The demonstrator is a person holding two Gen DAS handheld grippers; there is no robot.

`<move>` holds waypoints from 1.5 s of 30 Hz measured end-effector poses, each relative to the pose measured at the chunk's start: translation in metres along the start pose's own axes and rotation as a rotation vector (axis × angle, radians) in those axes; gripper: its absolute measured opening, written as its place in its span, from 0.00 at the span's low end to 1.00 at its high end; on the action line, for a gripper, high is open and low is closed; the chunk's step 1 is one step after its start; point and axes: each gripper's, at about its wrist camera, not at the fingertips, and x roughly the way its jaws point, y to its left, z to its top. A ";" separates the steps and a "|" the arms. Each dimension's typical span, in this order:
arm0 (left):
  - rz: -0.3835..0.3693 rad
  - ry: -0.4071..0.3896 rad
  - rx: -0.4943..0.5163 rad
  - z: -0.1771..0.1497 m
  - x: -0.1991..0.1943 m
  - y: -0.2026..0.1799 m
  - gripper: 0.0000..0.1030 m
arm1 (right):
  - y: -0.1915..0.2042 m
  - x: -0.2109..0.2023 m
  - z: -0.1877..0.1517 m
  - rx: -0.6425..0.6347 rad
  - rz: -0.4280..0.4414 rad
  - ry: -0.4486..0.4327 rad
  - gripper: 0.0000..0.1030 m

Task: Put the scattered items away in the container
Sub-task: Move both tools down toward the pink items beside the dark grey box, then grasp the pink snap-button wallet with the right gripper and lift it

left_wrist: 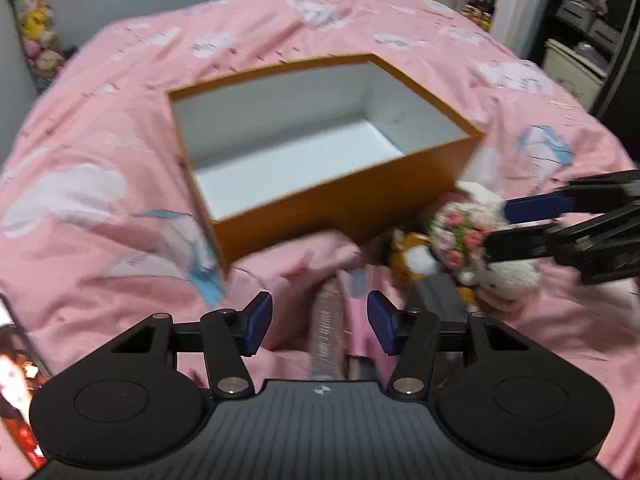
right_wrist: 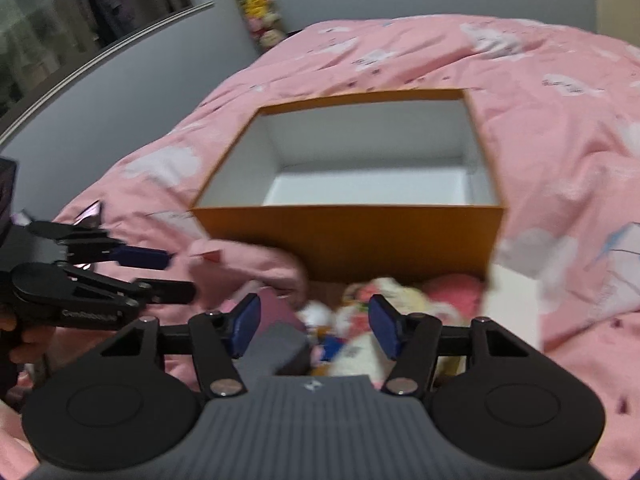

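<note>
An empty orange box (left_wrist: 348, 208) with a white inside stands open on the pink duvet (left_wrist: 100, 152). Just in front of it lie the scattered items: a white plush with a pink flower bunch (left_wrist: 460, 232), an orange plush (left_wrist: 402, 258), a grey block (left_wrist: 438, 294) and a clear pinkish tube (left_wrist: 326, 328). My left gripper (left_wrist: 320, 322) is open, its blue pads on either side of the tube without touching it. From the right, my right gripper (left_wrist: 496, 227) reaches the flower plush. In its own view that gripper (right_wrist: 314, 326) is open over the blurred plush pile (right_wrist: 356, 316), before the box (right_wrist: 348, 236).
A phone with a lit screen (left_wrist: 12, 380) lies at the left edge of the bed. A white flat box (right_wrist: 512, 304) leans beside the orange box's right corner. A strip of soft toys (left_wrist: 38, 28) hangs on the far wall. Shelves (left_wrist: 588, 20) stand beyond the bed.
</note>
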 end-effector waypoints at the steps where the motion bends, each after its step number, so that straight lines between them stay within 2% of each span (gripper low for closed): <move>1: -0.023 0.016 0.005 -0.001 0.002 -0.001 0.57 | 0.003 0.004 0.000 -0.008 0.016 0.011 0.58; 4: -0.051 0.063 0.030 -0.005 0.008 -0.009 0.41 | 0.014 0.017 -0.002 -0.033 0.057 0.055 0.57; 10: -0.065 0.154 0.039 -0.023 0.020 -0.022 0.41 | 0.017 0.028 -0.011 -0.020 0.088 0.132 0.57; 18: -0.051 0.171 0.008 -0.029 0.021 -0.024 0.41 | 0.022 0.030 -0.022 -0.015 0.100 0.191 0.68; 23: -0.029 0.167 0.014 -0.031 0.032 -0.026 0.40 | 0.026 0.036 -0.028 -0.033 0.096 0.233 0.68; 27: -0.065 0.150 0.001 -0.031 0.034 -0.023 0.39 | 0.025 0.034 -0.029 -0.027 0.086 0.226 0.68; 34: -0.158 0.081 0.028 -0.029 0.023 -0.025 0.30 | 0.016 0.020 -0.016 -0.008 0.075 0.153 0.67; 38: -0.210 0.058 0.077 -0.023 0.020 -0.038 0.18 | 0.009 0.029 0.004 0.023 0.088 0.123 0.63; 41: -0.214 0.077 0.106 -0.018 0.024 -0.047 0.18 | 0.004 0.045 0.015 0.058 0.105 0.146 0.60; 45: -0.212 0.092 0.129 -0.013 0.027 -0.051 0.18 | -0.004 0.070 0.020 0.096 0.079 0.210 0.56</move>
